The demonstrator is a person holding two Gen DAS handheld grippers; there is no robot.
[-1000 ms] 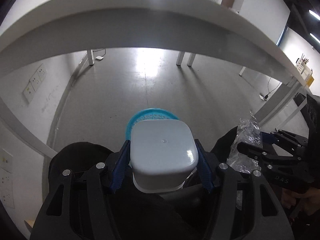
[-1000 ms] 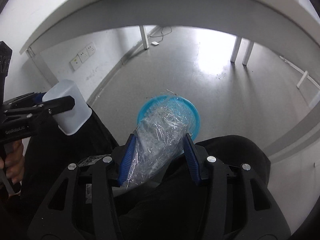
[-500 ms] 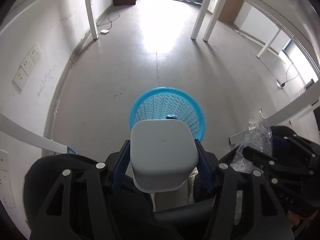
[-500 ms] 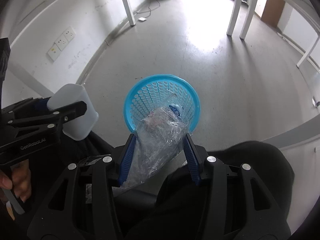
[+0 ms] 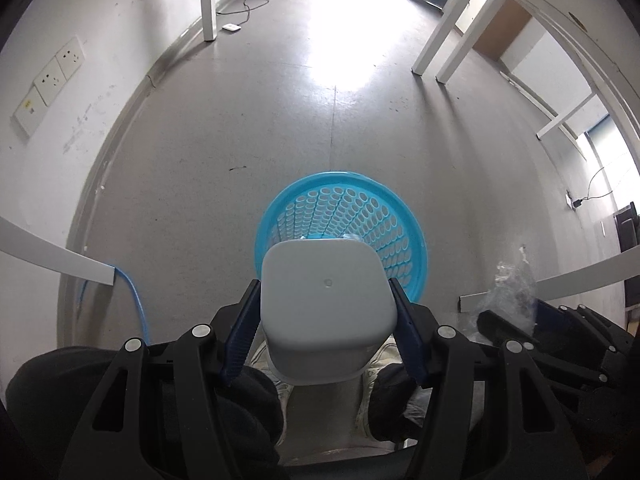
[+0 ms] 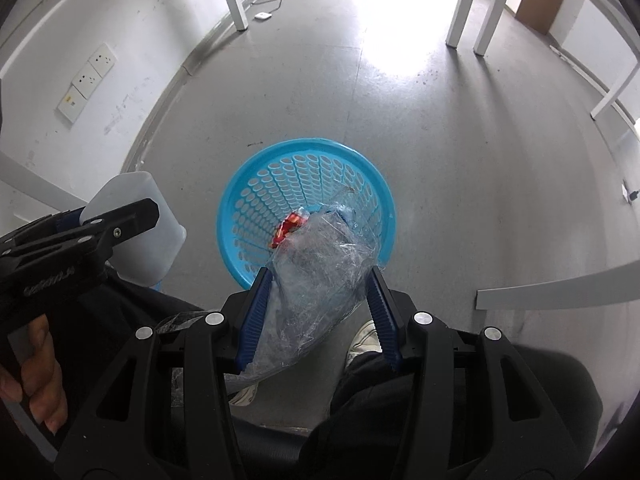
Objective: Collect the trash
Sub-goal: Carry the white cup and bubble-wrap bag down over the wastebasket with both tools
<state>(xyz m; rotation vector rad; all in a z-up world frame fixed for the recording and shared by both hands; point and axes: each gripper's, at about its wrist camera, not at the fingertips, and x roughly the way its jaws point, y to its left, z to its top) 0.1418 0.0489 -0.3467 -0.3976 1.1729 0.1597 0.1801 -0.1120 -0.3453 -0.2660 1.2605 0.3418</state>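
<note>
My left gripper (image 5: 326,302) is shut on a white plastic container (image 5: 326,312), bottom toward the camera, held above the near rim of a blue perforated basket (image 5: 340,216) on the floor. My right gripper (image 6: 318,288) is shut on a crumpled clear plastic bag (image 6: 316,272), held over the near side of the same basket (image 6: 280,184). Red and blue wrappers (image 6: 290,226) lie inside the basket. The left gripper and container also show in the right wrist view (image 6: 136,224), to the left of the basket.
The grey floor stretches ahead. A white wall with sockets (image 6: 86,80) runs on the left. White table legs (image 5: 208,0) (image 6: 468,4) stand further back. The person's dark trousers (image 6: 400,400) and shoes are below the grippers. A blue cable (image 5: 134,300) hangs at left.
Both grippers have come down from table-edge height and tilted toward the floor. The basket is now fully in view and closer under both held items. Both grips are unchanged.
</note>
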